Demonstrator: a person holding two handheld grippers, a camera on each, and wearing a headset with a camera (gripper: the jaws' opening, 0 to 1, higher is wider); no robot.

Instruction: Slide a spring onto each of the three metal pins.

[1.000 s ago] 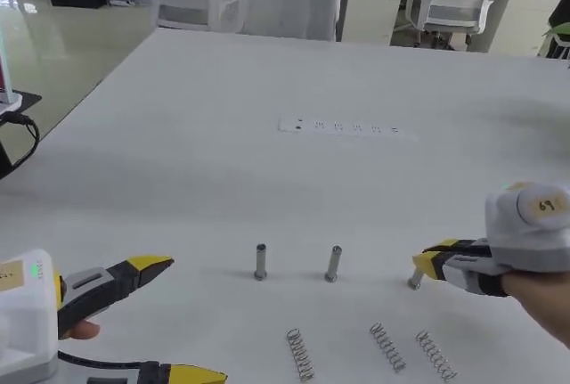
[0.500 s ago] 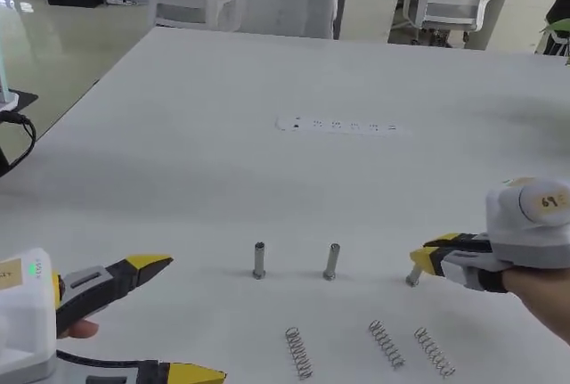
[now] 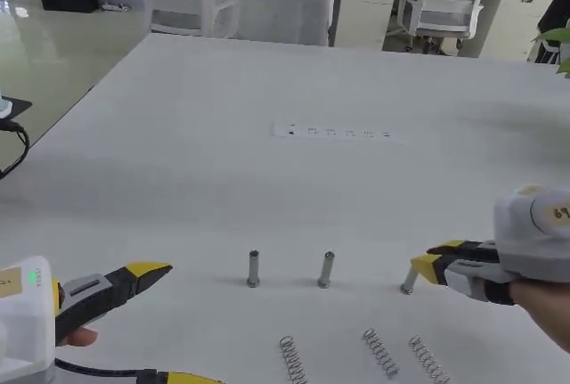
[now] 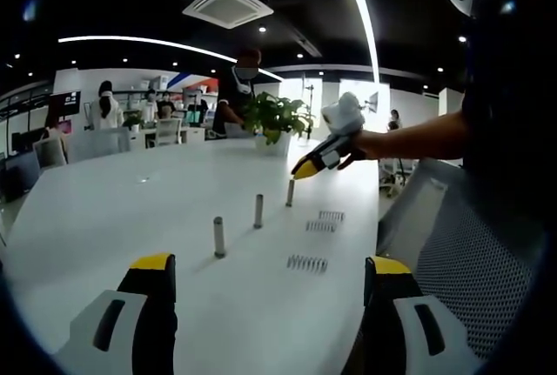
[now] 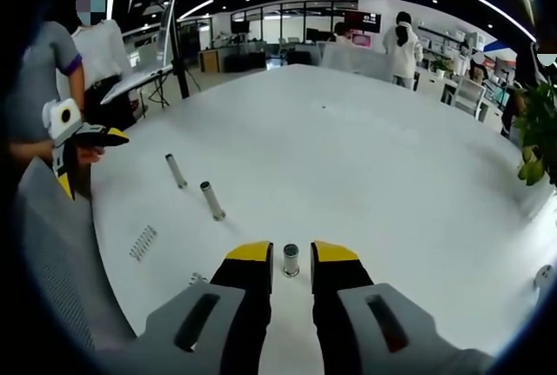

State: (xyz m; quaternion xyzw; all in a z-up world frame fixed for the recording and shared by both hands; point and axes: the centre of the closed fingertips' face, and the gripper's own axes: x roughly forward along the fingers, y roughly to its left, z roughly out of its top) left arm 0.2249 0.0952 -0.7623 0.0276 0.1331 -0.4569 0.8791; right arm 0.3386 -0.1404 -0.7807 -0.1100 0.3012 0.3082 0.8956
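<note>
Three metal pins stand upright in a row on the white table: the left pin (image 3: pixel 253 269), the middle pin (image 3: pixel 326 270) and the right pin (image 3: pixel 409 277). In front of them lie three springs (image 3: pixel 292 357) (image 3: pixel 380 353) (image 3: pixel 427 359), all flat. My right gripper (image 3: pixel 429 259) is at the right pin. In the right gripper view its jaws (image 5: pixel 291 264) stand either side of that pin (image 5: pixel 291 260) with a narrow gap. My left gripper (image 3: pixel 174 326) hovers at the near left with its jaws wide apart (image 4: pixel 271 266) and nothing between them.
A white power strip (image 3: pixel 337 132) lies flat at mid-table, beyond the pins. Office chairs (image 3: pixel 441 1) stand along the far edge. The near table edge runs just below the springs. A potted plant (image 5: pixel 535 149) sits off to one side.
The head camera has tilted a little, so everything sits slightly differently in the picture. Both grippers hold their places; pins and springs have not moved.
</note>
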